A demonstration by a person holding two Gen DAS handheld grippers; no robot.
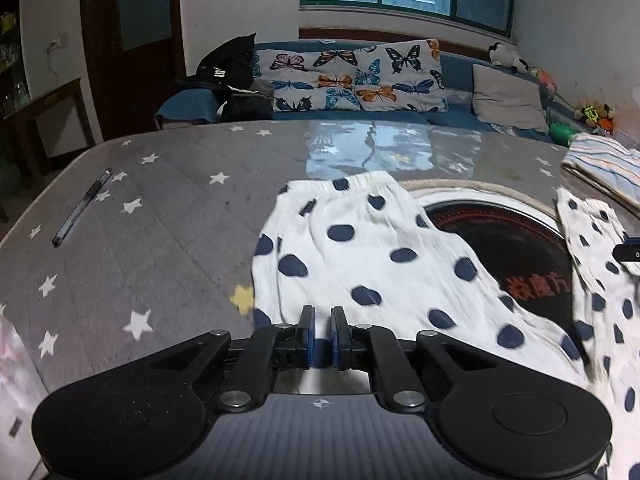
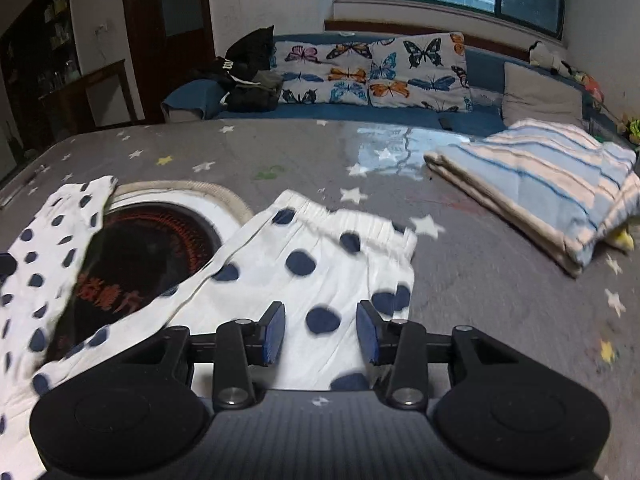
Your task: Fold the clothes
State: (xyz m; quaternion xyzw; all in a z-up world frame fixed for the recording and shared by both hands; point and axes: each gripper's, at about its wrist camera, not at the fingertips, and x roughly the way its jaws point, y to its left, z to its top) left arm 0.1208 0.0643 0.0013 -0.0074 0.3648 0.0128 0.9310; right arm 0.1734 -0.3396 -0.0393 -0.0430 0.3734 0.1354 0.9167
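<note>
So the white shorts with navy dots [image 1: 360, 256] are lying spread across a round black cooktop [image 1: 500, 240] that's sunk into the table, and I'll use that cooktop as the anchor for everything. The table itself is wearing a gray cover with stars [image 1: 160, 220]. One leg of the shorts is draping off the cooktop's left side and the other leg [image 2: 320, 264] is sitting off its right side, waistband ends pointing away toward the sofa, with the dark glass and its red lettering showing in the gap between them. The left gripper [image 1: 322, 316] is hovering over the near hem of the left leg, its blue pads sitting nearly together with only a thin gap, and I can't see any cloth pinched in there. The right gripper [image 2: 321, 320] is hanging over the right leg's near end, jaws standing clearly apart, dotted fabric showing between them but not getting squeezed. Off to the far right of the cooktop a folded blue-striped blanket [image 2: 540, 188] is resting on the table. Way out left of the cooktop a pen [image 1: 82, 208] is lying on the cover. Beyond the cooktop, past the table edge, butterfly cushions [image 1: 352, 76] are leaning on a blue sofa [image 1: 456, 68].
</note>
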